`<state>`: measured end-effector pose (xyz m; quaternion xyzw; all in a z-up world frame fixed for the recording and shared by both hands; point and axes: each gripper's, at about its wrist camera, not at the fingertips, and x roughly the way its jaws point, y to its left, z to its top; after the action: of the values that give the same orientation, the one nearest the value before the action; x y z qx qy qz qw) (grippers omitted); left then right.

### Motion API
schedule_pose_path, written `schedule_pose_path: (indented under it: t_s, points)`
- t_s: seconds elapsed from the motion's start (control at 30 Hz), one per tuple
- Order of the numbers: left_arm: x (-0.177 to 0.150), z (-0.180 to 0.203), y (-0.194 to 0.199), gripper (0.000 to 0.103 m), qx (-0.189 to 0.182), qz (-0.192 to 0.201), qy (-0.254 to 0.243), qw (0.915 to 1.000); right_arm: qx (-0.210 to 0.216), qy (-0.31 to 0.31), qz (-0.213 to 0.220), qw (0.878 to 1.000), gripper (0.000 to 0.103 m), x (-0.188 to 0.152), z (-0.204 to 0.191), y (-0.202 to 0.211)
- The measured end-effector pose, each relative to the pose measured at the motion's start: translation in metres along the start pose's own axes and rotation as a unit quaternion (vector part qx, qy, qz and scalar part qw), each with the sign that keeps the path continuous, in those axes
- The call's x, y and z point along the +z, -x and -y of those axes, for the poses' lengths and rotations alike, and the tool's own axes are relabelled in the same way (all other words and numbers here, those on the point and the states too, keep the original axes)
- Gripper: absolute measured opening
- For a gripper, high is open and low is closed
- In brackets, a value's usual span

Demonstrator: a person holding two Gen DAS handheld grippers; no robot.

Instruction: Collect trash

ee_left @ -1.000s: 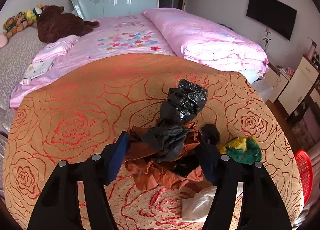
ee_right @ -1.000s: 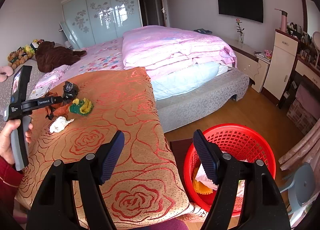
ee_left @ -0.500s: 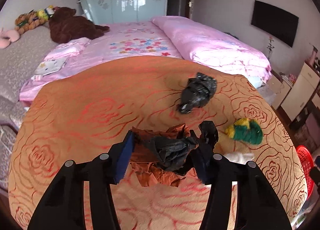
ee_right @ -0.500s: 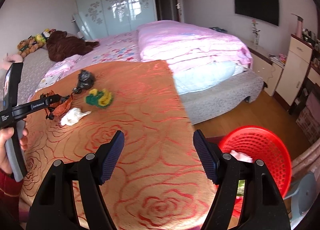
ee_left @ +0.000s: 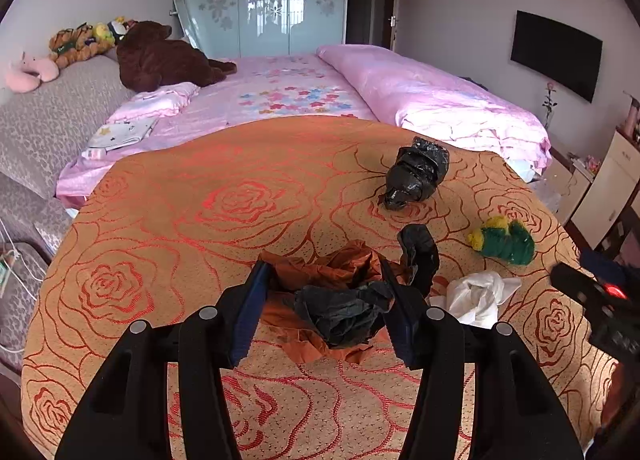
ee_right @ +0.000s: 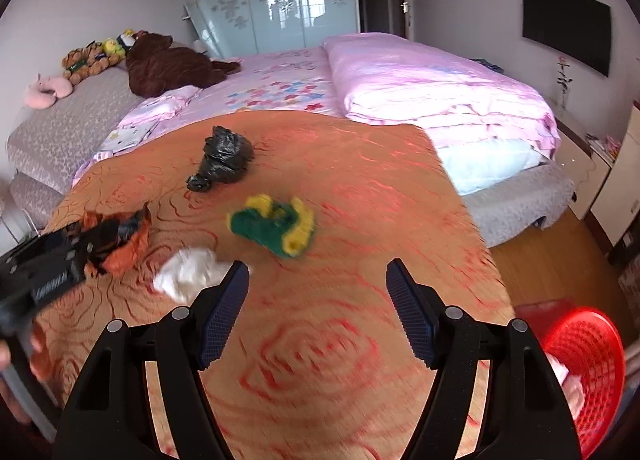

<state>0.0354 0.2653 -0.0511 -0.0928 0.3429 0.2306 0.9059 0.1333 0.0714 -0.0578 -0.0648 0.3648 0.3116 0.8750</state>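
In the left wrist view, your left gripper (ee_left: pixel 324 308) sits low in the centre of the frame, its fingers (ee_left: pixel 250 312) pinching a crumpled wad of rust-brown paper and black plastic film (ee_left: pixel 332 300) that rests on the orange bedspread with red rose outlines (ee_left: pixel 200 220). The wad fills the gap between both blue pads, and a curl of the black film sticks up just past the right-hand finger.

Up and to the right of it lies a knotted black plastic bag (ee_left: pixel 418 172), apart from the wad. At the right of the frame sits a green and yellow fuzzy scrap (ee_left: pixel 504 242), and below that a scrunched white tissue (ee_left: pixel 478 294), just beside your right-hand finger.

In the right wrist view, your right gripper (ee_right: pixel 318 308) hangs over bare bedspread with its fingers (ee_right: pixel 224 312) spread and nothing between them. The white tissue lies just beside the left-hand fingertip, the fuzzy scrap above centre. A red plastic mesh basket (ee_right: pixel 584 360) stands on the wooden floor (ee_right: pixel 552 260) at lower right, with pale scraps inside.
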Motion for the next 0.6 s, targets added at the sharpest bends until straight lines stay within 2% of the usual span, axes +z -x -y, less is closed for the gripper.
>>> schedule_pose_path:
  t_s: [0.43,0.6]
  points:
    - [-0.002,-0.005,0.003,0.052,-0.010,0.000,0.012,0.9999,0.001,0.045,-0.035,0.998,0.069,0.032,-0.031,-0.054]
    - [-0.003,-0.005,0.005,0.052,-0.010,0.000,0.012,0.9999,0.010,0.041,-0.050,0.998,0.058,0.030,-0.028,-0.062]
